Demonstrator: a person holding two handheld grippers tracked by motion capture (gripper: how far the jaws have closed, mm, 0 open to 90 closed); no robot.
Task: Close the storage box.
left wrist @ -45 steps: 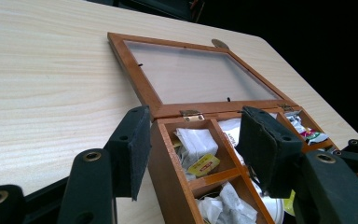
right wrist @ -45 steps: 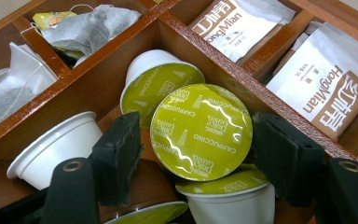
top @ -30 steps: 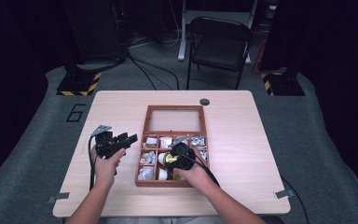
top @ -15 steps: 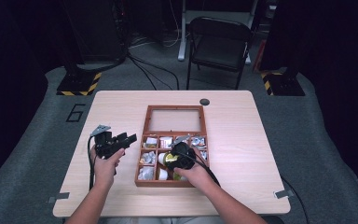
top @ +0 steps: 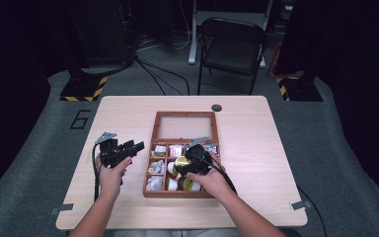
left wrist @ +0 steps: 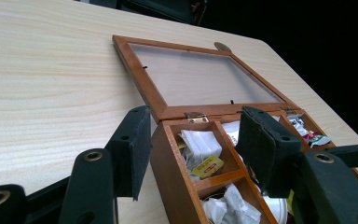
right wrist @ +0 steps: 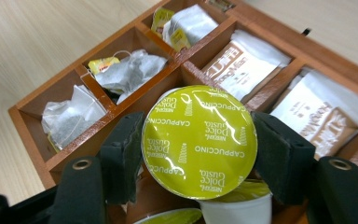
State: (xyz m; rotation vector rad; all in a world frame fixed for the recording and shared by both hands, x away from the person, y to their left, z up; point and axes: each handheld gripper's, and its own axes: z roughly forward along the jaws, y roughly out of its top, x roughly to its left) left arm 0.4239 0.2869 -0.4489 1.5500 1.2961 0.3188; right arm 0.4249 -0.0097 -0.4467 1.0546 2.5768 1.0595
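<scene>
- Pod point(right wrist: 198, 140) with a shiny green lid sits between the jaws of the right gripper point(right wrist: 198, 154), just above the middle of the box point(top: 150, 170).
- Right jaws are pressed on the pod's rim from both sides, so they hold it.
- More pods point(right wrist: 233, 205) lie right under it in the same part of the box.
- Tea bags point(right wrist: 126, 67) fill the box parts next to the pods, and brown packets point(right wrist: 242, 63) lie in the parts on the other side.
- Left gripper point(top: 132, 148) hangs just beside the box, on its left. Its jaws are wide apart and hold nothing.
- Glass lid point(left wrist: 200, 77) of the box lies flat on the table point(top: 276, 148), behind the box.
- I think the pod is light and its plastic cup is stiff, but the foil top is thin and could tear.
- Foil looks smooth, so it may slip.
- Best place to hold it seems to be the hard rim on both sides, not the soft top.
- Gentle squeeze should do, since a hard one could dent the cup.
</scene>
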